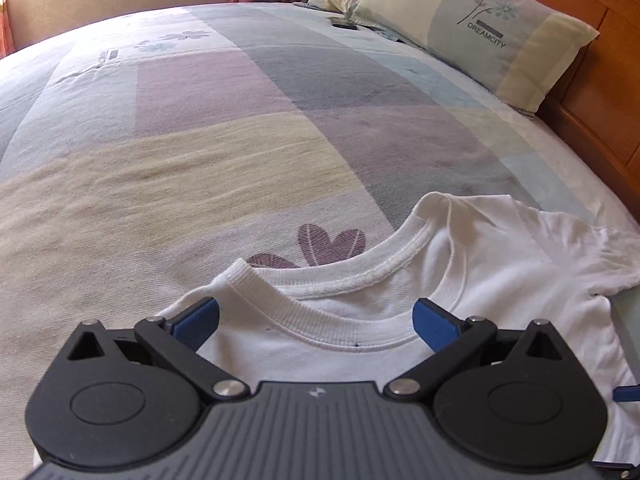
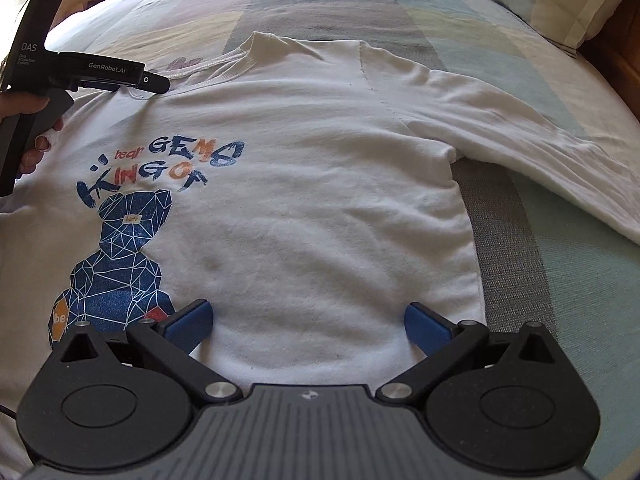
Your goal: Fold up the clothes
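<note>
Both my left claw point(image 1: 316, 322) and right claw point(image 2: 308, 326) gape wide over the white printed long-sleeved cotton shirt point(image 2: 320, 200); a shallow pinch risks grabbing one layer, skewing the fold.

The white sweatshirt point(image 2: 320, 216) is soft matt knit cloth with a ribbed collar point(image 1: 340, 280) and a speckled, slightly cracked blue bear print point(image 2: 120, 264). The bedsheet point(image 1: 200, 128) is woven matt cotton, faintly rough. Each tool, left tool point(image 1: 316, 320) and right tool point(image 2: 308, 320), has matt black plastic arms, shiny metal pivot pins and textured blue pads point(image 2: 424, 326). The headboard point(image 1: 592, 92) is smooth varnished wood.
</note>
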### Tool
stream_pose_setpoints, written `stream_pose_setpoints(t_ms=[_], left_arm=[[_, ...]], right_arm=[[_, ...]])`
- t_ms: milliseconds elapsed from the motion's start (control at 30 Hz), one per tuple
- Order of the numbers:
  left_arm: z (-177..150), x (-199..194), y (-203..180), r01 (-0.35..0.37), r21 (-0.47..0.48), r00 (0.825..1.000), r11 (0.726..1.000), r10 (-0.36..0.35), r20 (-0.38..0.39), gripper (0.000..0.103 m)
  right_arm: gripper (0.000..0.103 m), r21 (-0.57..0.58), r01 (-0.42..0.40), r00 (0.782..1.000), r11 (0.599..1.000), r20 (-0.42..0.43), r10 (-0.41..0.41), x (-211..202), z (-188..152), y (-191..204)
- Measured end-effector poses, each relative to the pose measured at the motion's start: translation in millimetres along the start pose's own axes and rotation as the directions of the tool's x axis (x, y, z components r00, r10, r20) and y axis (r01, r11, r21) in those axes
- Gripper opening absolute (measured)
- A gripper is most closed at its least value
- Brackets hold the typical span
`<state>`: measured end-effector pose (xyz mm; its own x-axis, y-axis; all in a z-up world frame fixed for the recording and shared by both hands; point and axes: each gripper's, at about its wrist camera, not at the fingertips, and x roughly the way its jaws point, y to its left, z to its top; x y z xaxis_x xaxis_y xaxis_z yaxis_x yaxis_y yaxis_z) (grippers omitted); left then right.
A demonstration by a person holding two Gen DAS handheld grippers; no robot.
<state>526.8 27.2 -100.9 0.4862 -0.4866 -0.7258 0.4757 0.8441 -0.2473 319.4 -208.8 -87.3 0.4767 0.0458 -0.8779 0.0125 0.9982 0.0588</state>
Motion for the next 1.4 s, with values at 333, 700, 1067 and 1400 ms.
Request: stream_pose_setpoints(t_ms=[333, 700, 1067, 1400], left_arm=[[18.5, 56.2, -18.1, 0.334, -0.250, 0.929, 0.909, -0.363, -0.079, 0.102], [43.8, 67.0, -39.8, 0.298, -0.168, 0.948, 0.940, -0.312, -0.060, 0.102], [34.8, 42.3, -42.5, 0.273, -0.107, 0.958, 0.956, -0.280, -0.059, 0.101], [2.5, -44.2, -32.7, 0.203, 0.011, 0.976, 0.979, -0.201, -0.088, 0.102]], right_arm=[[0.103, 0.011, -0.001, 1.000, 1.000, 0.029, 0.001, 0.1, -3.3, -0.2], [0.103, 0.032, 0.005, 0.998, 0.999, 0.060, -0.007, -1.0, -7.3, 0.3], [0.103, 0.054, 0.020, 0.996, 0.998, 0.091, -0.025, -0.8, -10.9, 2.6], [0.103, 0.061, 0.018, 0.990, 0.998, 0.135, -0.026, -0.1, -17.3, 2.5]])
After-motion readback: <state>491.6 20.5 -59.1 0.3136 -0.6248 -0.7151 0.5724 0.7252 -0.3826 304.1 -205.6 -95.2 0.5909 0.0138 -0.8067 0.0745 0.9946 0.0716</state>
